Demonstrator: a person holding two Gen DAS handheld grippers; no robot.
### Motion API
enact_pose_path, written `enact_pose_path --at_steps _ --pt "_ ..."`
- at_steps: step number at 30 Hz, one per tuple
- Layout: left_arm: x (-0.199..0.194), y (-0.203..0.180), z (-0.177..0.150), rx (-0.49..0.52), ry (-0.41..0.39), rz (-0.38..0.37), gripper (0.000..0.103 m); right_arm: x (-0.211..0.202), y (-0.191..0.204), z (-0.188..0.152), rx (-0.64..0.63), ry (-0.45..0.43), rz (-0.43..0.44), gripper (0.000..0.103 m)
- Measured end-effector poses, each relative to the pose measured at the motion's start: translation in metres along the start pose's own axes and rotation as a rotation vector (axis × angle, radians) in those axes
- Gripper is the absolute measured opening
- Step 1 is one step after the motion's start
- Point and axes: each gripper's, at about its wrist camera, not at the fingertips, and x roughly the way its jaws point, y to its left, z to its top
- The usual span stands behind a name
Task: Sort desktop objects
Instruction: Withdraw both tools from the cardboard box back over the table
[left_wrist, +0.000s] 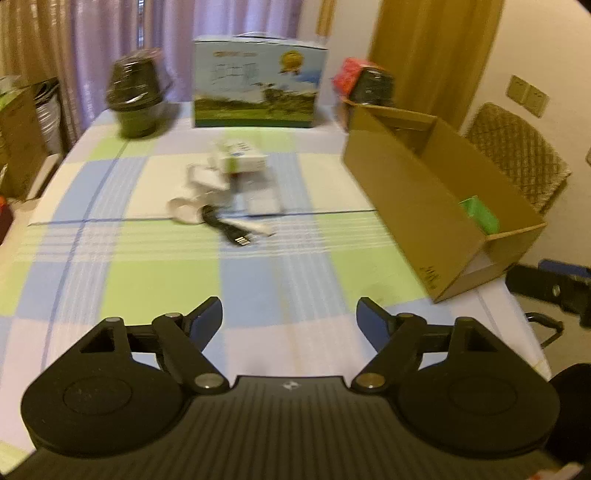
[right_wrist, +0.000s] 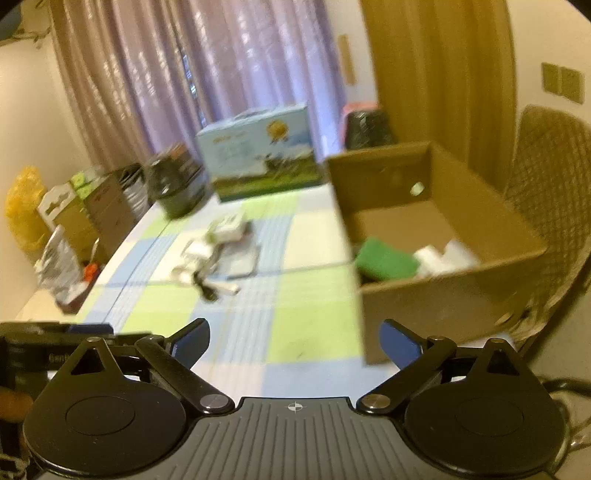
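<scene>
Left wrist view: both the left gripper (left_wrist: 290, 314) and right gripper (right_wrist: 295, 338) are spread, empty, above bare tablecloth (left_wrist: 147, 273); the cardboard box (left_wrist: 417, 206) lies lengthwise along the right edge.

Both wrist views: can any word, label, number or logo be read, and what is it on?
Nothing reads whole.
Printed carton: yellow heading, round badge and text block, all too blurred.
Cardboard box: small dark print near its front corner, illegible.
Small white box in the pile: label blurred.
Black device at the right wrist view's left edge: white letters, perhaps "Gent", cut off.
Gripper bodies: only a small logo mark, no words.
</scene>
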Motion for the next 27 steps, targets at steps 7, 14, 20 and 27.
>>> enact_pose_path --at_steps 7,14,20,27 --pt "-0.011 0.039 -0.012 -0.041 -0.006 0.076 0.089 0.018 0.026 -0.020 -0.042 0.064 0.044 0.098" --pt "-0.011 0.069 -0.015 -0.080 -0.004 0.125 0.092 0.032 0.042 -0.024 -0.084 0.087 0.053 0.098" --pt "-0.002 0.081 -0.013 -0.087 0.009 0.135 0.092 0.050 0.050 -0.025 -0.101 0.103 0.053 0.098" --pt "0.011 0.091 -0.009 -0.083 0.023 0.149 0.092 0.069 0.059 -0.024 -0.121 0.120 0.064 0.098"
